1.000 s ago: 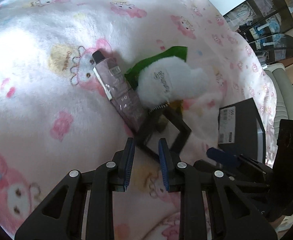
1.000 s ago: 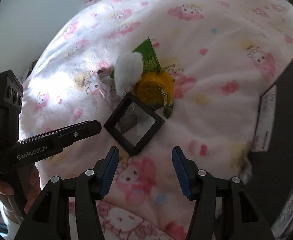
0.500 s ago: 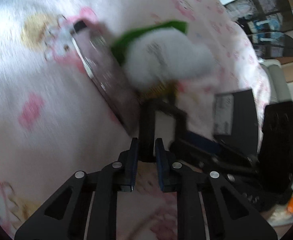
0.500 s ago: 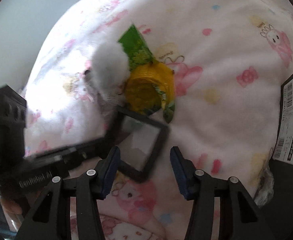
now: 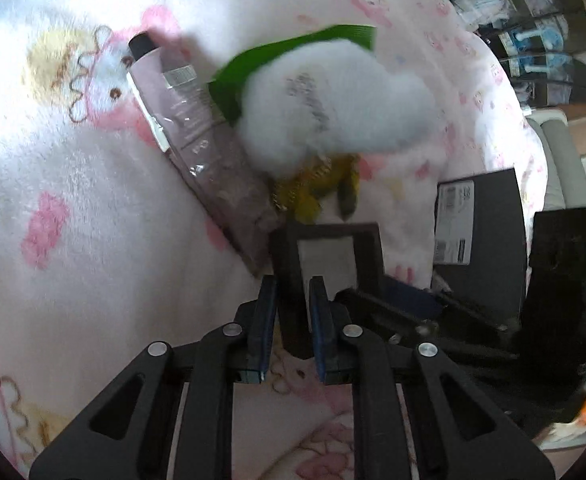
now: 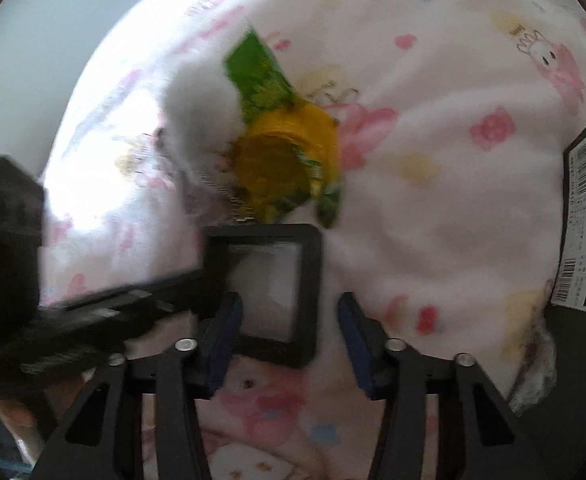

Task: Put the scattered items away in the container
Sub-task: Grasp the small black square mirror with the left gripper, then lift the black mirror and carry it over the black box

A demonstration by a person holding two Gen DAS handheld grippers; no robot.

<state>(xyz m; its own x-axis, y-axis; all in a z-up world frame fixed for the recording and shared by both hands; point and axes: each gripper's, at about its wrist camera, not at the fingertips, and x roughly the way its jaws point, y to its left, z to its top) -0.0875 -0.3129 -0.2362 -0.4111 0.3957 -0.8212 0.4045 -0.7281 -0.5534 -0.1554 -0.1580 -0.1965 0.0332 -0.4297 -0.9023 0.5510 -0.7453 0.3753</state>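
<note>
Two pairs of tongs work one item. Left tongs (image 5: pixel 291 312) are clamped on the near-left side of the square black frame with a clear window (image 5: pixel 327 258), which lies on the pink cartoon-print fleece blanket (image 5: pixel 93 240). Right tongs (image 6: pixel 289 334) straddle the same frame, jaws closing, pads not yet touching it. Black box with a white barcode label (image 6: pixel 585 216), the container, sits at the right; its inside cannot be seen. Far of the frame: mauve tube with a black cap (image 5: pixel 197 148), fluffy white pompom (image 5: pixel 333 100), yellow ribbed cup (image 6: pixel 289 160), green foil wrapper (image 6: pixel 257 72).
</note>
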